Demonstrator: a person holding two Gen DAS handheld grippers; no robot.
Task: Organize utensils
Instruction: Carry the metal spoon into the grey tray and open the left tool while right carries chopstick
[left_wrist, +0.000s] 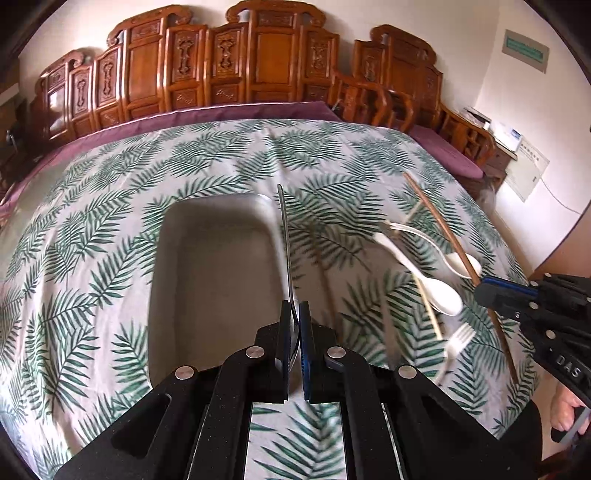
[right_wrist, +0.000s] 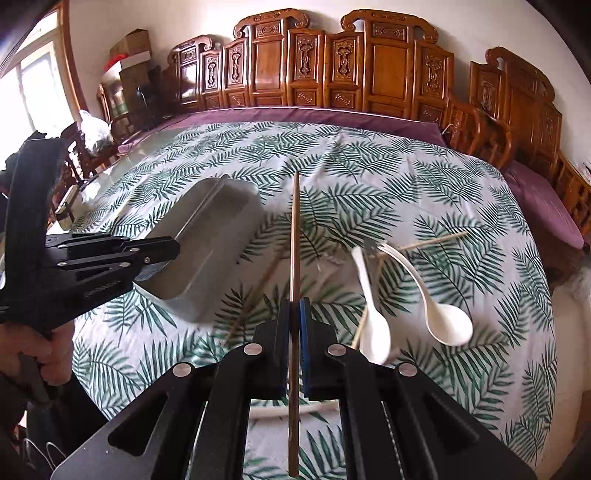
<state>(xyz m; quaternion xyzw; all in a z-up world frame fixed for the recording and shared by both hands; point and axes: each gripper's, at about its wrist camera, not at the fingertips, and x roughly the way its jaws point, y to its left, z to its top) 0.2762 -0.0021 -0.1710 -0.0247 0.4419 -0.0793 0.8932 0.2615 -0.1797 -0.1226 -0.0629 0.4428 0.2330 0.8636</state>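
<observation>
My left gripper (left_wrist: 294, 310) is shut on a thin metal utensil (left_wrist: 285, 236) that sticks up edge-on beside the right rim of the steel tray (left_wrist: 207, 266). My right gripper (right_wrist: 294, 308) is shut on a brown chopstick (right_wrist: 294, 236) that points away over the cloth, right of the tray (right_wrist: 207, 243). Two white spoons (right_wrist: 373, 317) (right_wrist: 443, 321) lie on the cloth to the right, with a pale chopstick (right_wrist: 432, 240) and a white fork (left_wrist: 458, 341) among them. The right gripper also shows in the left wrist view (left_wrist: 491, 291).
The table carries a leaf-print cloth (right_wrist: 369, 177) over a purple one. Carved wooden chairs (right_wrist: 332, 62) line the far side. The left gripper (right_wrist: 162, 247) and the hand holding it sit at the left, over the tray's near end.
</observation>
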